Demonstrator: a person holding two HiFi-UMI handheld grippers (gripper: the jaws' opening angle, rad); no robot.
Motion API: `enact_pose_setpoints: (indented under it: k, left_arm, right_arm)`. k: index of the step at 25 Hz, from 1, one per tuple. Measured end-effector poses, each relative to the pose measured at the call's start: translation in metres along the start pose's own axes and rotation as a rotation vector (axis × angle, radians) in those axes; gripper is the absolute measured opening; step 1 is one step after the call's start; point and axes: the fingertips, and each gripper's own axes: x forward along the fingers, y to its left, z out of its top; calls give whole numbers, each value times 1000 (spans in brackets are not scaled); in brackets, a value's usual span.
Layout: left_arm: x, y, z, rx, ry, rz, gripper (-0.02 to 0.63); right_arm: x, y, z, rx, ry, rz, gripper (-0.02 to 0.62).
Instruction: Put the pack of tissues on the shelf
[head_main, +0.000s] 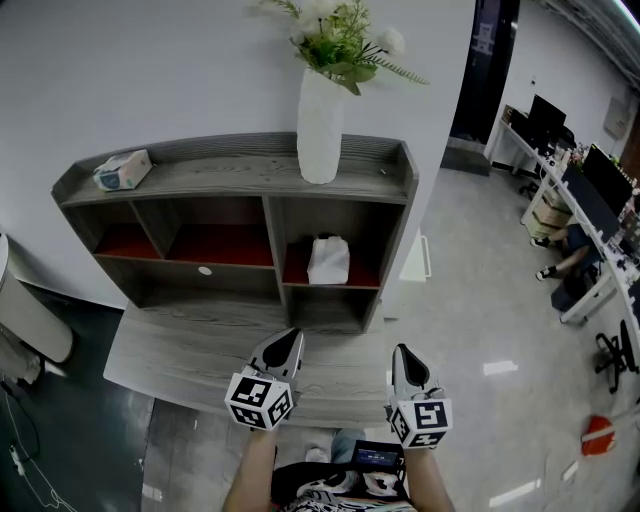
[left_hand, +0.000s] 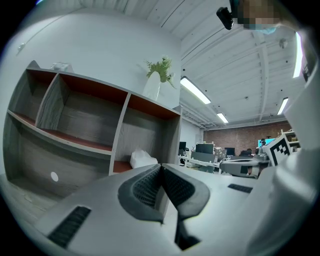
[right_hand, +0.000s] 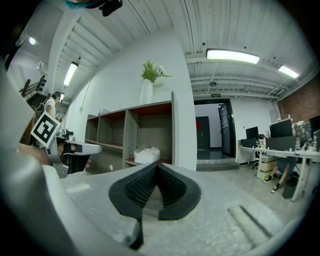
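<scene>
Head view, looking steeply down: the left tongs and the right tongs hover side by side over the front edge of the table, both pointing toward the shelf that stands on it. Each gripper view shows ribbed pads pressed together with nothing between them, so both tongs are closed and empty. A white pack of tissues sits in the lower right compartment, well apart from either tongs. A second, blue-and-white pack lies at the left end of the top board. Which of the two the task means is not certain from these views; the white one is assumed here, so the task reads either as finished or, if the top board is the target, as not begun. Hazards from this position: (a) closed tongs driven at the soft pack would shove it deeper into the compartment instead of gripping it, so they must part first; (b) the compartment is narrow, and a tilted approach could strike its divider or upper board; (c) a tall white vase stands on the top board directly above that compartment, and a jolt to the shelf could topple it; (d) a light pinch on loose wrapping may slip.
</scene>
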Motion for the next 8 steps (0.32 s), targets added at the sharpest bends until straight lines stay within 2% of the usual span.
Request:
enact_pose_setpoints:
  k: [8]
  left_arm:
    - [3,4,5,7,-18,-7,8]
  right_arm:
    - [6,1,3,-17,-6,-3,5]
